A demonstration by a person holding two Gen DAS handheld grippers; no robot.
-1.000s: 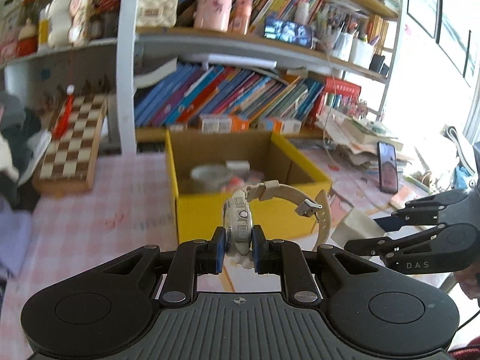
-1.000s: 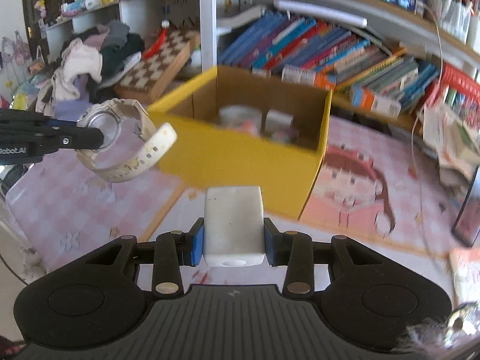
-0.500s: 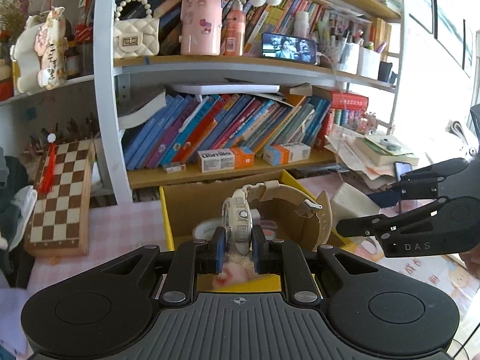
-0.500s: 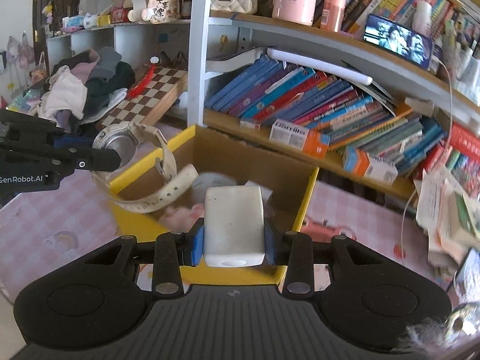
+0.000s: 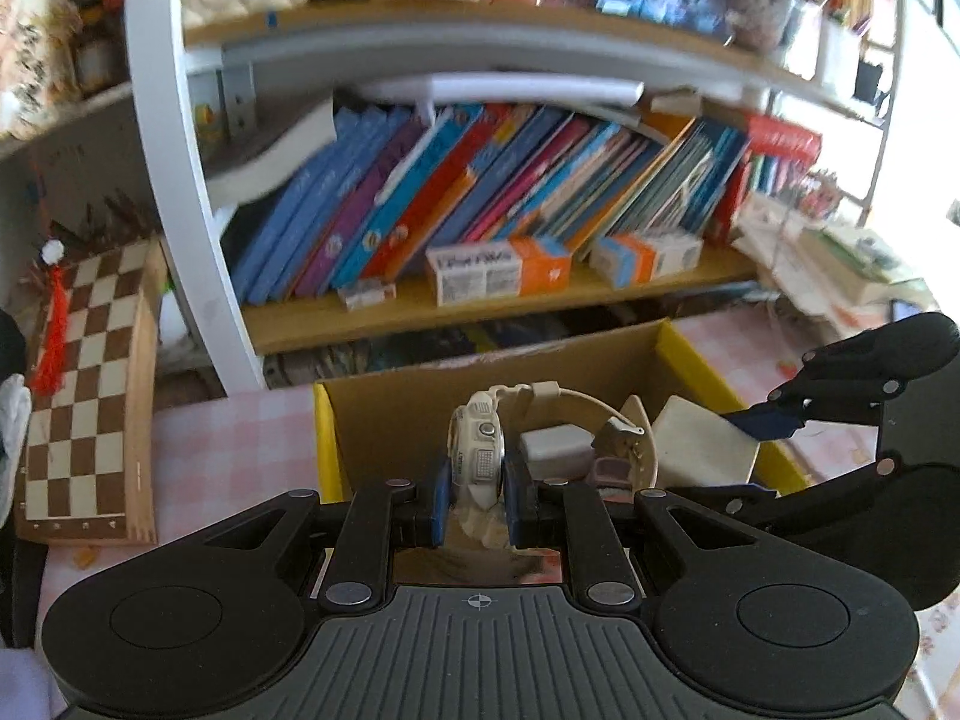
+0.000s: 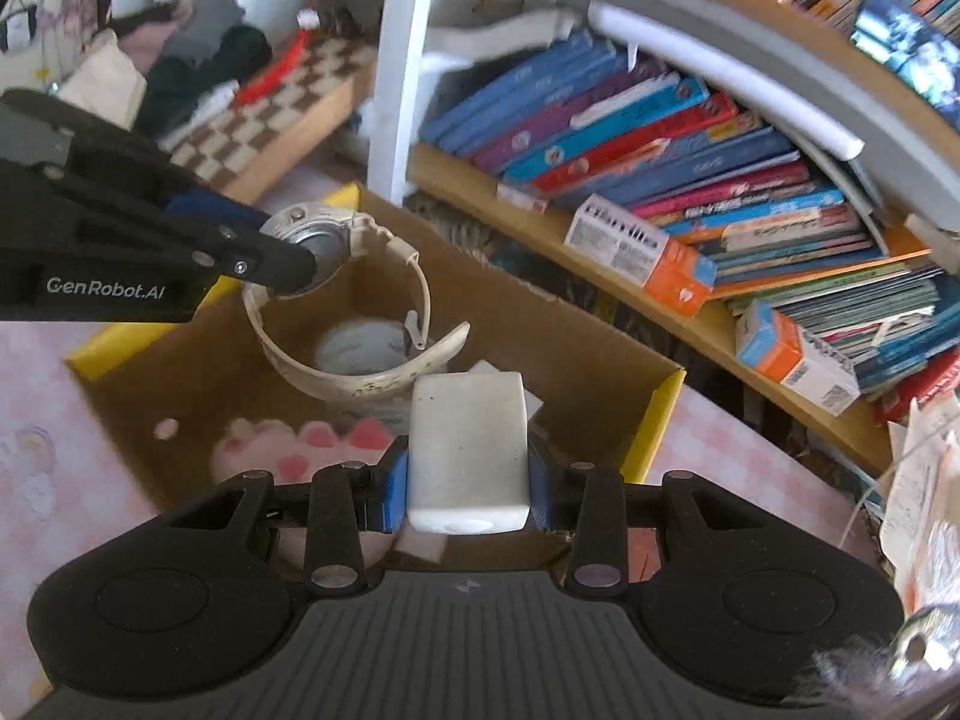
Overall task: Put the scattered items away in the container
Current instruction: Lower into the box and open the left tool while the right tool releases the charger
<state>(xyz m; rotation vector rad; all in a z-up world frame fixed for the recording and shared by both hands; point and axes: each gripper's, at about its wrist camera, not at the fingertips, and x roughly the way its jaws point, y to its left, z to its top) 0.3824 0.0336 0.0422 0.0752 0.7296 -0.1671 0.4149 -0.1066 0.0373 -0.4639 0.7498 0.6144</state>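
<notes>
Pink checked tabletop [image 5: 234,456] lies under a yellow cardboard box [image 6: 663,414]; the left claw [image 5: 477,498] is clamped on a cream watch [image 5: 480,456], held above the open box; the right claw [image 6: 462,480] is clamped on a white block [image 6: 468,450], also above the box; a pink toy [image 6: 282,450] and a white round thing [image 6: 360,348] lie inside; far behind, a chessboard [image 5: 84,384] leans at the left and books [image 5: 480,198] fill a shelf [image 5: 480,306].

My left view: upper shelf [image 5: 540,18] motion-blurred, labels unreadable. Box [image 6: 660,420] floor mostly hidden behind watch [image 6: 336,300] and block [image 6: 468,450]; near wall cut off by my right gripper [image 6: 468,486]
</notes>
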